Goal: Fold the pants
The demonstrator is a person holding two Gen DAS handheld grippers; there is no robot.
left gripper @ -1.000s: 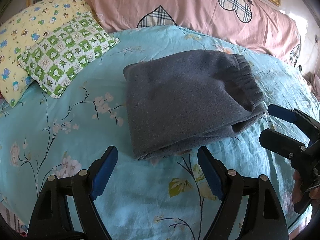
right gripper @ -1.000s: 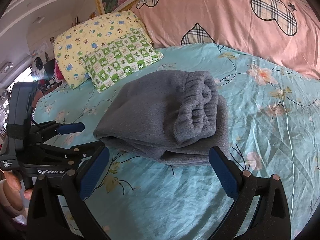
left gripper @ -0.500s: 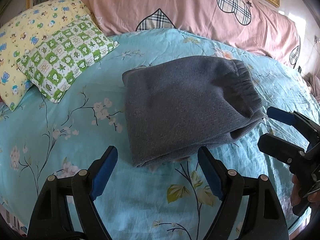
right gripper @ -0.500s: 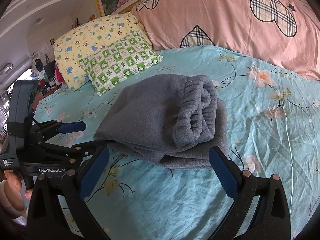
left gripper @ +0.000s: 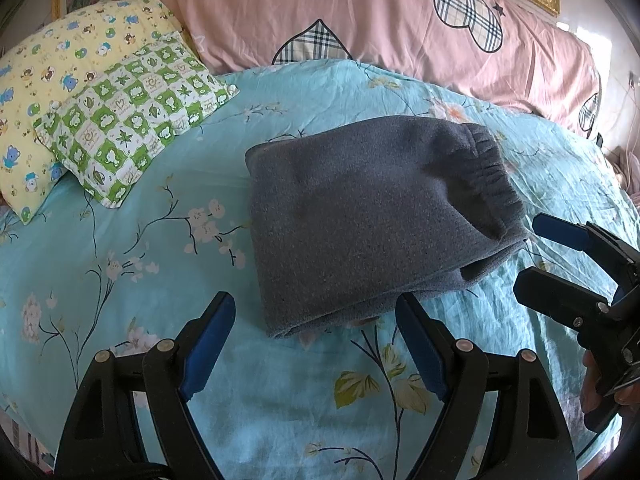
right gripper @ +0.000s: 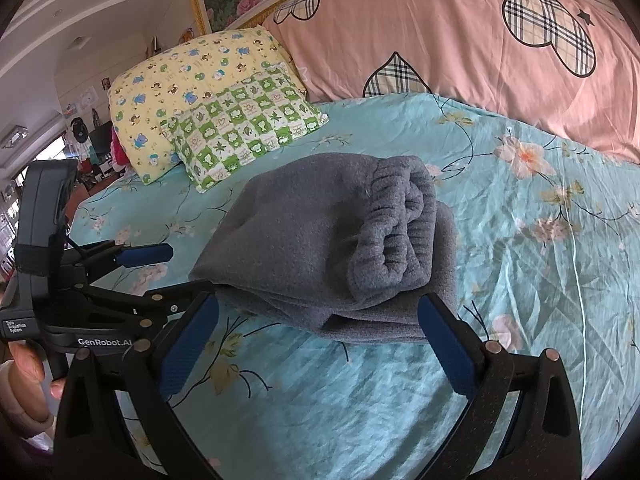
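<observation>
The grey fleece pants (left gripper: 372, 216) lie folded into a thick rectangle on the turquoise floral bed sheet (left gripper: 160, 208), with the elastic waistband (right gripper: 396, 236) on top at the right end. My left gripper (left gripper: 316, 344) is open and empty, just short of the bundle's near edge. My right gripper (right gripper: 320, 332) is open and empty, just short of the waistband end. Each gripper shows in the other's view, the right one (left gripper: 536, 252) at the bundle's right, the left one (right gripper: 176, 272) at its left.
A green checked pillow (left gripper: 132, 120) lies on a yellow cartoon pillow (left gripper: 52, 80) at the far left. A long pink pillow with plaid hearts (left gripper: 400, 36) runs along the headboard. The sheet's near edge lies below the grippers.
Both grippers have drawn back slightly from the folded pants. The pants have not moved and both grippers stay open.
</observation>
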